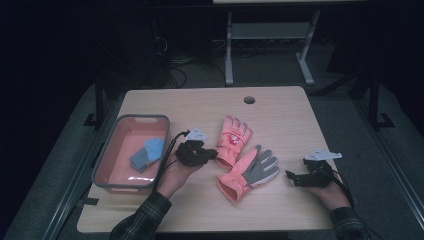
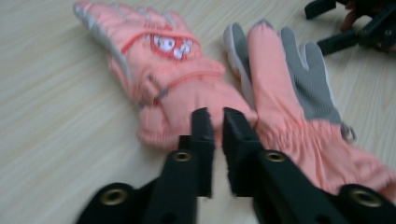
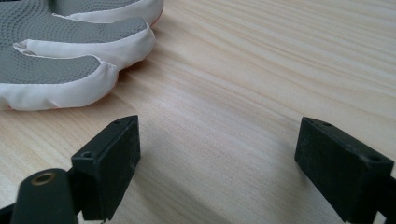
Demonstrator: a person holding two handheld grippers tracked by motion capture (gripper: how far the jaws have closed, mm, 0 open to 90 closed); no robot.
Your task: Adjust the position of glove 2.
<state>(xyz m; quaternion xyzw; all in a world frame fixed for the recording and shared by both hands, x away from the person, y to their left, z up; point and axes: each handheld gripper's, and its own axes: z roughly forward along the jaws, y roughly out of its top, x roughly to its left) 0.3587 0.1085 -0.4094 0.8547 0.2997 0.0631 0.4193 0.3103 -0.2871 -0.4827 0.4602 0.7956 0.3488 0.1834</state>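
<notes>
Two salmon-pink padded winter gloves lie mid-table on the pale wood-grain tabletop. The glove with the cartoon patch lies back-up, fingers pointing away from the person. The glove with the grey grip palm lies palm-up just beside it, the two cuffs close together.

Left gripper: tips at the cuff of the patch glove. In the left gripper view its jaws stand nearly together with only a thin slit between them and no fabric visibly caught, so I read it as closed on nothing, the cuff just beyond the tips.

Right gripper: resting near the grey-palm glove's fingertips, jaws spread wide over bare wood, holding nothing.

Step in hand, as I judge it: picking up the patch glove. To do it well, reopen the jaws, come down over the thick elastic cuff edge, and bite a full fold rather than skimming the surface; padded fabric slips from a shallow pinch.

Grey-rimmed pink plastic bin, at the table's left: holds a folded blue cloth item, possibly a glove too; I cannot tell. Ample room left inside.
</notes>
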